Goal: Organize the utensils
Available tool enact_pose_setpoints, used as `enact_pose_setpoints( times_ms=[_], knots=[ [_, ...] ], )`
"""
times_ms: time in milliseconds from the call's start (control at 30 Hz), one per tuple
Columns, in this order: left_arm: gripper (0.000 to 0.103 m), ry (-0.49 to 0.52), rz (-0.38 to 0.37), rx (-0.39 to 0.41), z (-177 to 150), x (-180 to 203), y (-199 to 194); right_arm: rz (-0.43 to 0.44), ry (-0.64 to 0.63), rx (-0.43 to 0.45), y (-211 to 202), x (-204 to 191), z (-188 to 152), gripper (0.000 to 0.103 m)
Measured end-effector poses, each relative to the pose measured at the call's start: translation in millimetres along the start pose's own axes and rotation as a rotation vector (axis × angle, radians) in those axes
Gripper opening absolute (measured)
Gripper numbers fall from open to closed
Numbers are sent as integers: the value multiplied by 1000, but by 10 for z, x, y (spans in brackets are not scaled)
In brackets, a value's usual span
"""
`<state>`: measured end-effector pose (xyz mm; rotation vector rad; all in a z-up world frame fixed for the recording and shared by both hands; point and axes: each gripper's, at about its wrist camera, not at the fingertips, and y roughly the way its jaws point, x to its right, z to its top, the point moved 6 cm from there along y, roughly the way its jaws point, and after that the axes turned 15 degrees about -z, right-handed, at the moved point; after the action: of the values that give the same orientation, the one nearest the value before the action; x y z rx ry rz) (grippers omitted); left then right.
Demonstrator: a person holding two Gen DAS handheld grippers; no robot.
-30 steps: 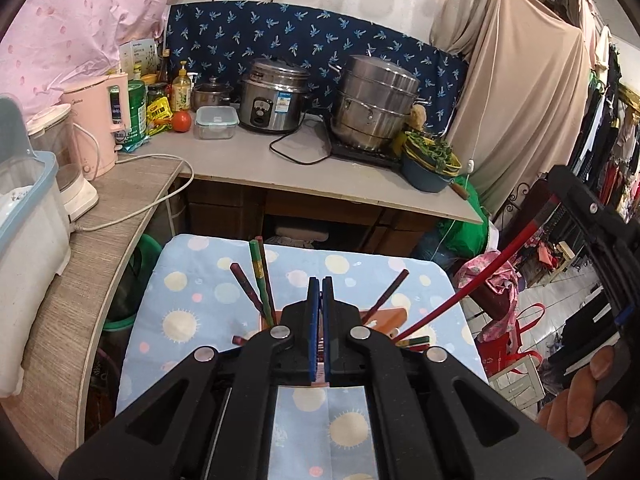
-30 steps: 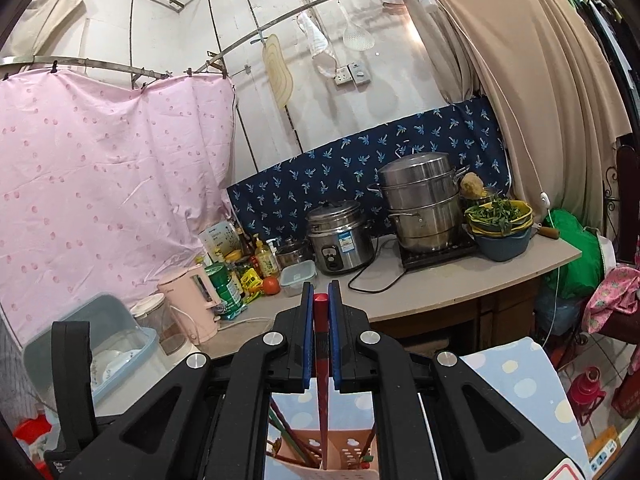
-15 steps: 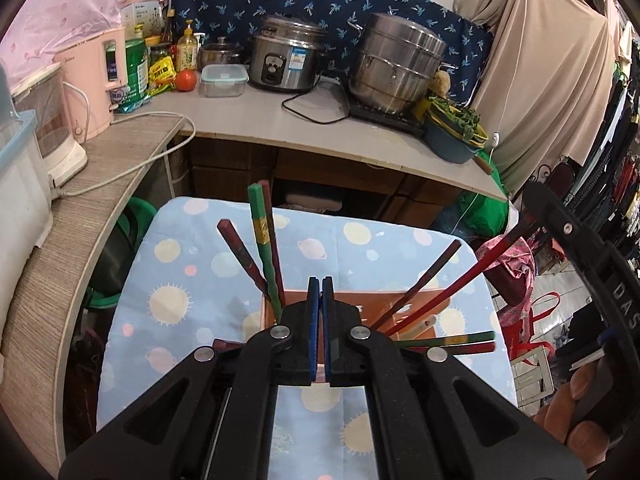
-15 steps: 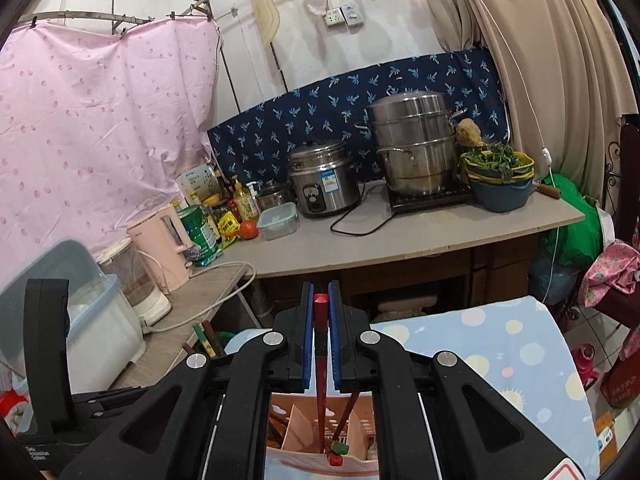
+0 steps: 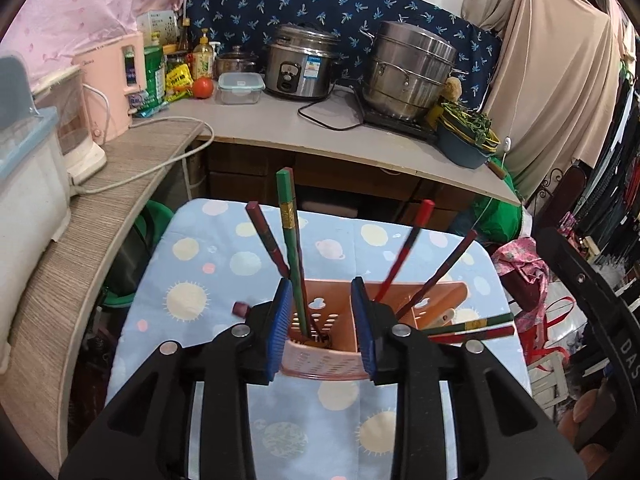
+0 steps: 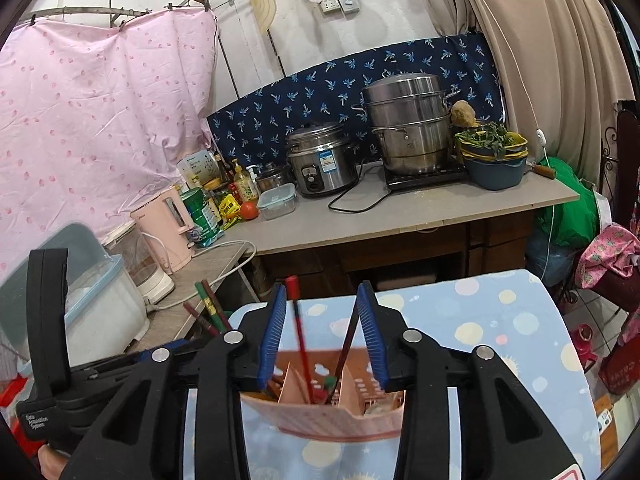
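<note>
Opening just now, both tongs: right tongs [image 6: 322, 330] apart, red chopstick [image 6: 298, 322] freed between pads, dropped into pink holder [image 6: 320, 412] on table [image 6: 500, 320]. Left tongs [image 5: 322, 320] apart, empty, near holder. Several chopsticks already stand inside.

Upright chopsticks [image 5: 289, 240] crowd the holder [image 5: 320, 364] opening

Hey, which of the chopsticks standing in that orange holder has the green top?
The tallest one, the green-topped chopstick with a gold band, upright in the holder's left compartment. The dark maroon chopstick beside it and the red chopstick further right have none.
</note>
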<state>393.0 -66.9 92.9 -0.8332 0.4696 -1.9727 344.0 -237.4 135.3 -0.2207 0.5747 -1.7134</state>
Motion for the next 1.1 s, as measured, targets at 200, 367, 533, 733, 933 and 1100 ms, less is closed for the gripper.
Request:
enact_pose_setpoints(
  times_ms=[200,367,533,733,933,1100],
  knots=[
    [43,55,46,43,-108,114,-252,2,-5,-30,-250,58,-243,43],
    [55,93,89,64,-251,203,-447,-11,-38,-43,-461,64,-479,49],
    [61,126,139,64,-479,251,-574,-25,-58,-63,-640,84,-710,60],
    [70,125,165,40,-791,259,-660,-66,-89,-87,-789,108,-917,65],
    [73,116,181,16,-1062,233,-715,-98,-121,-104,-879,124,-1121,69],
    [82,109,198,5,-1235,205,-752,-126,-148,-106,-950,125,-1252,72]
  ],
)
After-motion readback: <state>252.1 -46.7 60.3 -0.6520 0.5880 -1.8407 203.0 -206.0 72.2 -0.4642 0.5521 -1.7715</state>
